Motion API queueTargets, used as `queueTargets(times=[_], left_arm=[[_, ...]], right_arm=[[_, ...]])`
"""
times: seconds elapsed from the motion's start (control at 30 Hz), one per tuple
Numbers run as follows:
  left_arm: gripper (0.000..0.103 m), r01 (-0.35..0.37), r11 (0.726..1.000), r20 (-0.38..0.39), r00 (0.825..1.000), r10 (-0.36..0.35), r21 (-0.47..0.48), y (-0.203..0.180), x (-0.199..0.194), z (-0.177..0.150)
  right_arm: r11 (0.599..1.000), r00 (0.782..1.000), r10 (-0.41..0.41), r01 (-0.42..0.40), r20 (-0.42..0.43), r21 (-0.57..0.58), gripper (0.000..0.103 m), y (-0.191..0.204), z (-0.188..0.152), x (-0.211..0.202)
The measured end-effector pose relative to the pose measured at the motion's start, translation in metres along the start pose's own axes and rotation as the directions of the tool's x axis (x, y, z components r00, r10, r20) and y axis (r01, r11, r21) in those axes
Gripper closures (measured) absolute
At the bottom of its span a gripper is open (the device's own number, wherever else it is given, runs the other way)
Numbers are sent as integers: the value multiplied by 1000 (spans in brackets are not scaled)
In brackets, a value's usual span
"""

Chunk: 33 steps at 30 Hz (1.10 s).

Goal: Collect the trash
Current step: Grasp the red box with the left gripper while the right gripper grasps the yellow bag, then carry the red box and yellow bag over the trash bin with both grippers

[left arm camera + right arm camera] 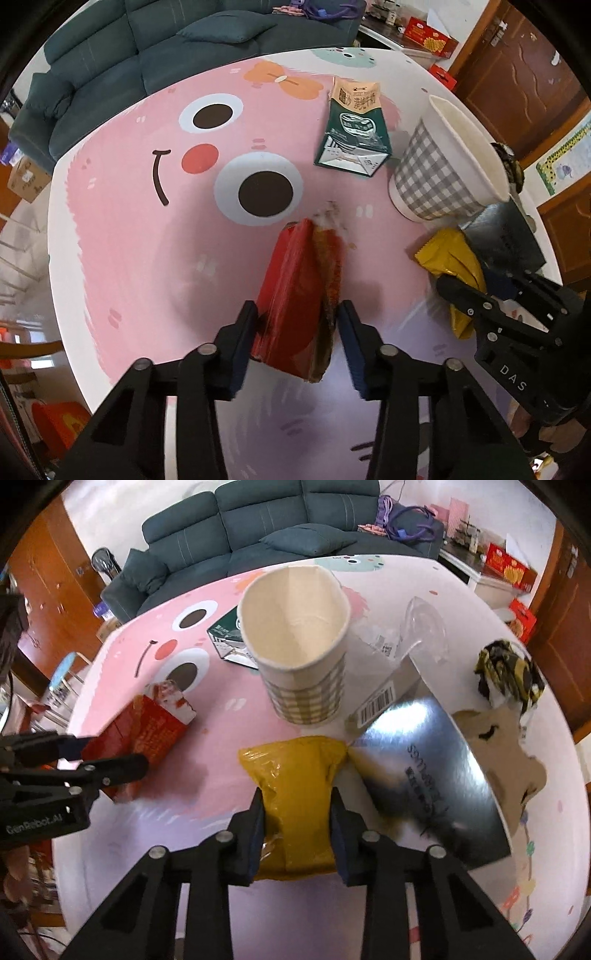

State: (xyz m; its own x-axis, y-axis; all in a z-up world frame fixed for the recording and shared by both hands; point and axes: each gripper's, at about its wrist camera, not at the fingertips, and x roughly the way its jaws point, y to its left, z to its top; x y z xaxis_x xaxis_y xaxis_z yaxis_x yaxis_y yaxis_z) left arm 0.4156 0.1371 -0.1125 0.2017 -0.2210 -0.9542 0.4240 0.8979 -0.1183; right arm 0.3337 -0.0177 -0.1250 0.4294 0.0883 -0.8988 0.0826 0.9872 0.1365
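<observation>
I see the red carton (pixel 295 295), torn and crushed, clamped in my left tool (pixel 297 317). Right tool (pixel 297 808) clamps the crinkled yellow wrapper (pixel 295 775). Checked paper cup (pixel 299 653) sits just ahead on the counter (pixel 207 805).

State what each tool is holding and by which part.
Left tool grips the flattened red paper carton by its near end; right tool grips the yellow plastic wrapper by its near end.

One paper cup (pixel 295 653), one milk carton (pixel 352 129), one red box (pixel 299 295), one yellow wrapper (pixel 295 794), one silver pouch (pixel 424 779)
</observation>
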Motion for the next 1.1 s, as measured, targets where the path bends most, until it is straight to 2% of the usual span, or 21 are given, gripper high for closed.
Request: queueTargets(times=[0.27, 0.57, 0.87, 1.1], left_arm=[[68, 62, 998, -6, 998, -62, -32, -24, -17, -23], [69, 102, 992, 33, 994, -100, -74, -62, -55, -66], [69, 125, 983, 90, 989, -114, -132, -108, -95, -107], [69, 118, 974, 146, 985, -90, -195, -167, -123, -162]], right_arm=[[988, 991, 133, -135, 24, 78, 78, -8, -11, -21], [979, 981, 182, -187, 64, 78, 81, -11, -34, -60], [973, 966, 229, -230, 121, -7, 85, -21, -74, -117], [962, 956, 266, -254, 127, -103, 86, -49, -120, -158]])
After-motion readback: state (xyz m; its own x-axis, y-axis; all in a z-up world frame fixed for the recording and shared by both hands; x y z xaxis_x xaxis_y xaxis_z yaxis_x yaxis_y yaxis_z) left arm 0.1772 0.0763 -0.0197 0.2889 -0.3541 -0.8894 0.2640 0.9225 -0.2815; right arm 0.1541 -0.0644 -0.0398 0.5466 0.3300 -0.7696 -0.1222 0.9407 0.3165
